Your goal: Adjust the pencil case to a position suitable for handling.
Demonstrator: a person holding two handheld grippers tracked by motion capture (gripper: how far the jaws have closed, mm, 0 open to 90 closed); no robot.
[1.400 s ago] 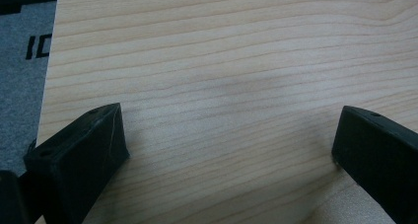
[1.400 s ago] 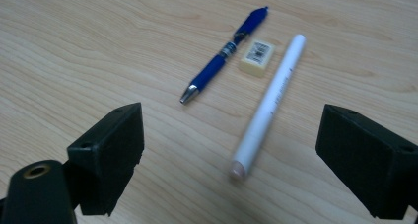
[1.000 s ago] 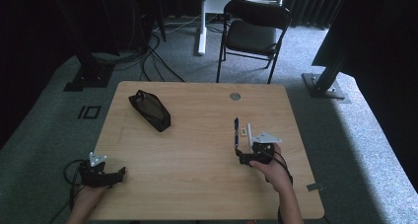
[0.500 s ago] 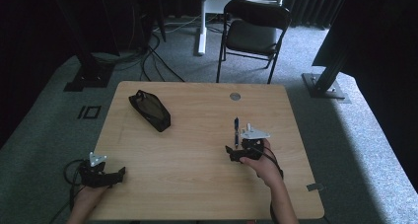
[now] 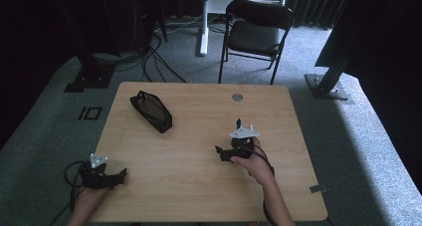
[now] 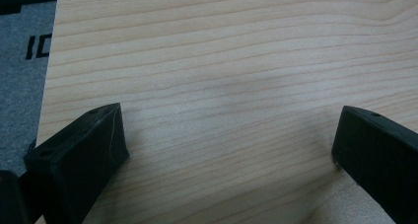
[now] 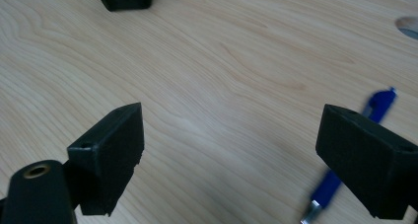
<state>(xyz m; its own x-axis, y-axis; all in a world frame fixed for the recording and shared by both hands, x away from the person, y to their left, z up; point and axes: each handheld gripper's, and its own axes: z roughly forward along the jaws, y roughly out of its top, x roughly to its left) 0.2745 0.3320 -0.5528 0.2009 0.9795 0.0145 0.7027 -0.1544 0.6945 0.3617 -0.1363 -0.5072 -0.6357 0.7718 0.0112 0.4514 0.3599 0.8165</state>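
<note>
Pen (image 7: pixel 345 169) lies flat on table (image 5: pixel 199 186), long axis running away from the person, just beside right gripper (image 5: pixel 234 149), partly behind its right jaw. Jaws wide, empty. Left gripper (image 5: pixel 117 176) rests at near-left corner, jaws wide, empty.

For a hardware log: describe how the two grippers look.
Both the left gripper and the right gripper are black, each with two blocky jaws, a grey three-cornered plate on top and a dark trailing cable. The forearms show no sleeves.
</note>
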